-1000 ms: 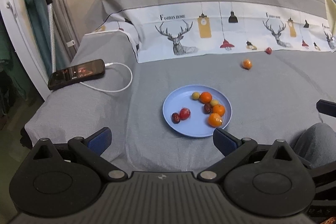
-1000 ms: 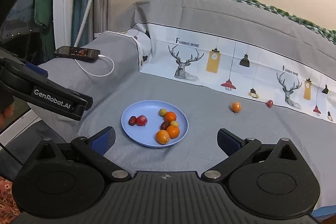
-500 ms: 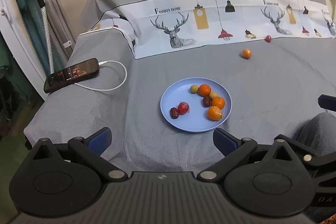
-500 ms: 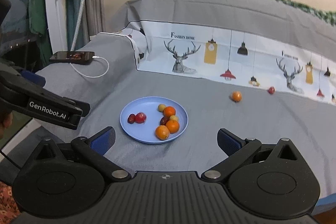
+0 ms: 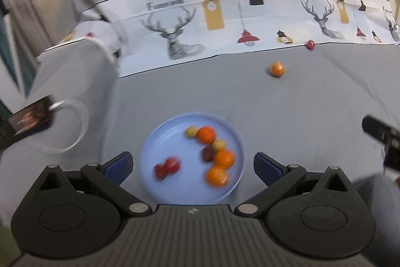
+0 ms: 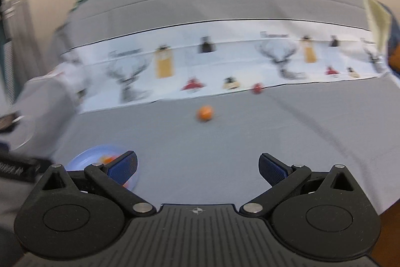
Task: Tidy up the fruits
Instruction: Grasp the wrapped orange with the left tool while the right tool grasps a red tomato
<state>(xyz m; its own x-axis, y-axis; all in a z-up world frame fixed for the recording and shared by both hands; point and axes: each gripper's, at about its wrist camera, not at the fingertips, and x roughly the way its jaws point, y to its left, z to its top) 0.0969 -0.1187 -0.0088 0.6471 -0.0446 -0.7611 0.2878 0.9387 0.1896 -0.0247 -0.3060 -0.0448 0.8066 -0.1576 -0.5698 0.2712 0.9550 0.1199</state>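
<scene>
A blue plate (image 5: 172,126) lies on the grey bedsheet and holds several small fruits: oranges, red ones and yellowish ones. My left gripper (image 5: 192,165) hangs open just above the plate's near half, with nothing between its fingers. Farther back a loose orange (image 5: 277,68) and a small red fruit (image 5: 310,44) rest on the sheet. In the right wrist view the same orange (image 6: 205,113) and red fruit (image 6: 257,88) lie ahead of my open, empty right gripper (image 6: 197,165). The plate (image 6: 82,157) sits at its lower left, partly hidden by the left finger.
A phone (image 5: 27,118) with a white cable (image 5: 72,126) lies at the left edge of the bed. A patterned white band with deer and lamps (image 5: 225,24) crosses the sheet behind the fruits. The other gripper (image 5: 382,134) shows at the right of the left wrist view.
Both grippers have moved forward toward the bed; the plate now sits between the left gripper's fingers in view, and the right gripper has swung right to face the loose orange. Both views are motion-blurred.
</scene>
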